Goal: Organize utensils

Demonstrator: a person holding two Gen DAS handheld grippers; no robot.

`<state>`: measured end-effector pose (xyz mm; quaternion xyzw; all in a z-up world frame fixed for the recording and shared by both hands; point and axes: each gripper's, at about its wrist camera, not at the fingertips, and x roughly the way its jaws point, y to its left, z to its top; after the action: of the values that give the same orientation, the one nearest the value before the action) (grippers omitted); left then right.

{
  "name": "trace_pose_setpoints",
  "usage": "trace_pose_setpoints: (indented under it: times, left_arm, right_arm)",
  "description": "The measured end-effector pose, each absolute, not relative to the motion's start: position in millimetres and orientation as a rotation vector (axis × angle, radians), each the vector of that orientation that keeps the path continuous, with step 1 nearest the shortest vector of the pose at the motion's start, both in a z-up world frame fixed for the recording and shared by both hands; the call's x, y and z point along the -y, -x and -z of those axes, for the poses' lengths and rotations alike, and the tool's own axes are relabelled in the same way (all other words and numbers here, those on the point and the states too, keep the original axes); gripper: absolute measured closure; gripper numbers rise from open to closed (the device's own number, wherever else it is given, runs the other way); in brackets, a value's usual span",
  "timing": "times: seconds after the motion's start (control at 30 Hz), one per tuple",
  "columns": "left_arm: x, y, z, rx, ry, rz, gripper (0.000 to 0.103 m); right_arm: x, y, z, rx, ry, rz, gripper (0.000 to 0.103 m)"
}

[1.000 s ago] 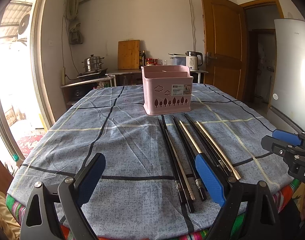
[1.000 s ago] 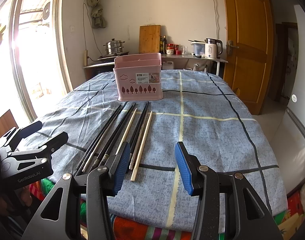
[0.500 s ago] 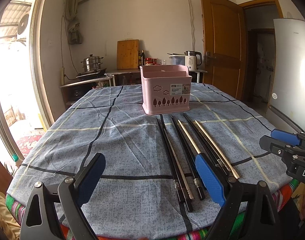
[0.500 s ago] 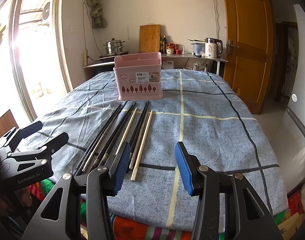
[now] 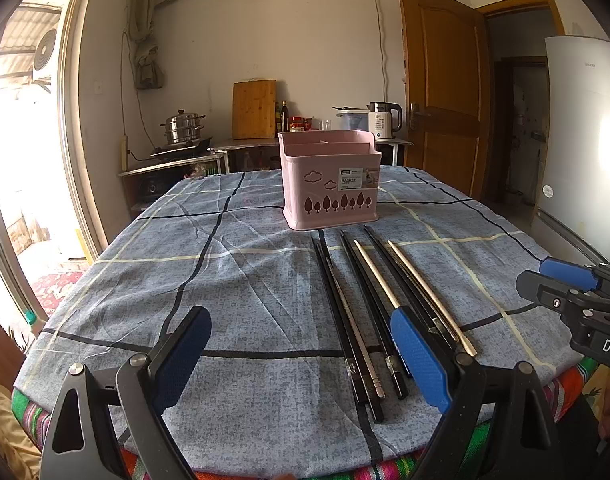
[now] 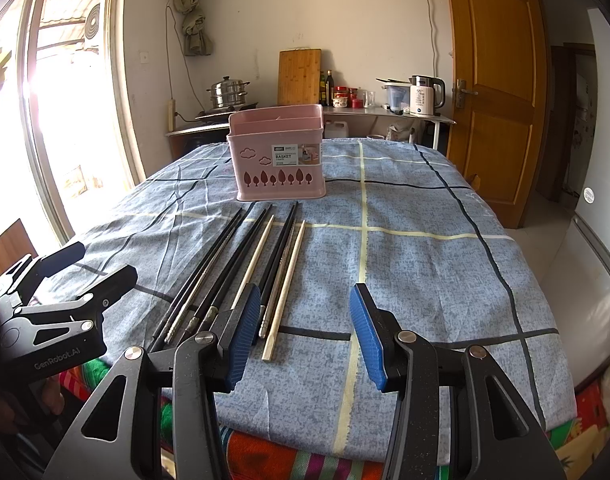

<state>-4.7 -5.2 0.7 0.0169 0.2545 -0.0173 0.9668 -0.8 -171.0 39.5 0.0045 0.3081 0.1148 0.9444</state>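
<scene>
A pink utensil basket (image 5: 331,180) stands upright on the blue checked tablecloth (image 5: 233,288), also in the right wrist view (image 6: 279,162). Several chopsticks (image 5: 369,300), black and pale, lie side by side in front of it, pointing at it; they show in the right wrist view (image 6: 261,264) too. My left gripper (image 5: 301,360) is open and empty above the near table edge, left of the chopstick ends. My right gripper (image 6: 301,332) is open and empty, just right of the chopsticks' near ends.
The table's near edge shows a striped cloth (image 6: 297,456) under the blue one. A counter behind holds a steamer pot (image 5: 183,126), cutting board (image 5: 253,109) and kettle (image 5: 383,120). A wooden door (image 6: 493,92) and a fridge (image 5: 585,140) stand at the right.
Both grippers stay open and nearly still. The left wrist view has shifted very slightly, so the basket sits a touch further left.
</scene>
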Motion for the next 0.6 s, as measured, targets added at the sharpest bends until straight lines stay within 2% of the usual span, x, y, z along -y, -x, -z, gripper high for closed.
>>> trace_pose_setpoints:
  times: [0.6]
  left_arm:
    - [6.3, 5.7, -0.1, -0.516, -0.035, 0.037, 0.011]
  right_arm:
    - [171.2, 0.1, -39.4, -0.630, -0.010, -0.235, 0.055]
